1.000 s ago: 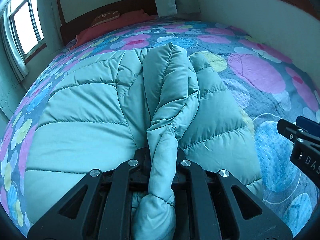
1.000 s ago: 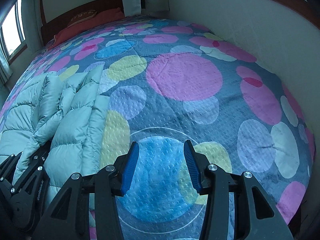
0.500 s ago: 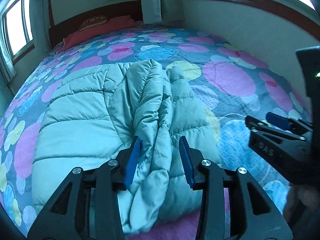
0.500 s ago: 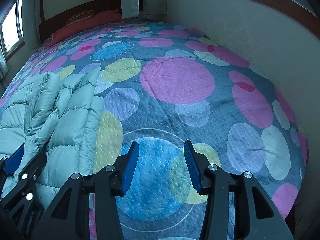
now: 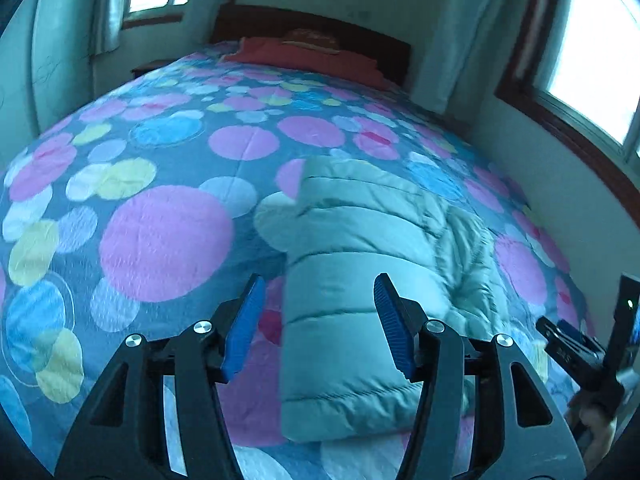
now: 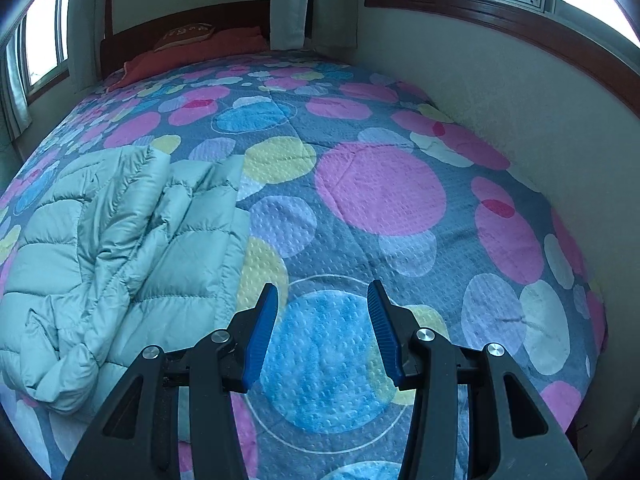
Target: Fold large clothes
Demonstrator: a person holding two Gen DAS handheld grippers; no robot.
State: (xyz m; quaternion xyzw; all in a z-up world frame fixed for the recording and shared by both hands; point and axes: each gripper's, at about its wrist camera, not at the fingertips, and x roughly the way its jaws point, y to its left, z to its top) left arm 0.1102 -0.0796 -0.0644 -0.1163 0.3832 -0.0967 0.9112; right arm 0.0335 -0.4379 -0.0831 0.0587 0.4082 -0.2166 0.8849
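A pale green puffer jacket (image 5: 360, 248) lies crumpled and partly folded on the bed's spotted cover (image 5: 160, 240). My left gripper (image 5: 318, 320) hovers above the jacket's near end, its jaws opening with nothing pinched between the blue pads; the jacket lies beneath them, untouched. In the right wrist view the jacket (image 6: 120, 240) lies at the left. My right gripper (image 6: 322, 328) stands open over a blue circle of the bare cover (image 6: 380, 188), to the right of the jacket and apart from it. It also shows at the left wrist view's right edge as the right gripper (image 5: 576, 356).
A dark wooden headboard (image 6: 180, 28) and a red pillow (image 6: 192, 56) sit at the bed's far end. A wall (image 6: 520, 112) with a wood-framed window runs along the bed's right side. Curtains (image 6: 296, 0) hang in the far corner.
My left gripper let go of the bunched jacket fold, opened wide, and drew back and to the left while rolling. The fold dropped onto the jacket. The right gripper rose slightly.
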